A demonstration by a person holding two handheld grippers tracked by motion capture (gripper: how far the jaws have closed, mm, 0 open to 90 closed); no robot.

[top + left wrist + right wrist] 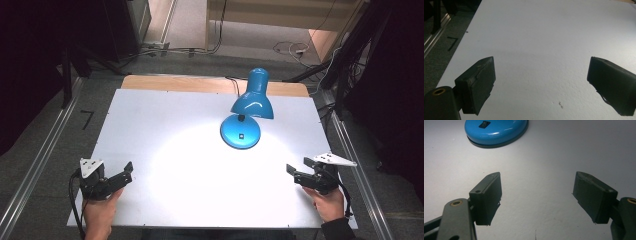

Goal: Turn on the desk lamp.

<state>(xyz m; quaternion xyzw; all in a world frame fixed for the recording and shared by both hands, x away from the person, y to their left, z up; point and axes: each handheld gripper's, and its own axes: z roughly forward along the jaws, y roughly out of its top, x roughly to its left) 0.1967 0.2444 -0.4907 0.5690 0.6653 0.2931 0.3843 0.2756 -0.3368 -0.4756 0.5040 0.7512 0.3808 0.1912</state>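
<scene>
Two grippers wait at the near edge of the white table (165, 110), both well apart from the blue desk lamp (247, 107), which stands lit toward the far right of the board with its shade tilted over its round base.

Starting to the lamp's left: the left gripper (120, 178) sits far out to the near left of the lamp, jaws spread wide and empty over bare table, as the left gripper view confirms (541, 75). From there its path to the lamp runs diagonally across the bright pool of light; a fast sweep could clip the base edge and slide the whole lamp, since nothing appears to pin it down.

At the lamp itself: the small black switch (484, 124) sits on top of the base (496, 131), under the overhanging shade (252, 102). A press coming in too high would likely knock the shade and swing the neck; a press off-centre would probably skid off the glossy dome. The cord (232, 82) trailing off the far edge could snag if the lamp is dragged.

To the lamp's near right: the right gripper (296, 172) is nearer, jaws also wide apart and holding nothing (537, 195), aimed at the base. With jaws this open, one finger alone may miss the switch or strike beside it.
</scene>
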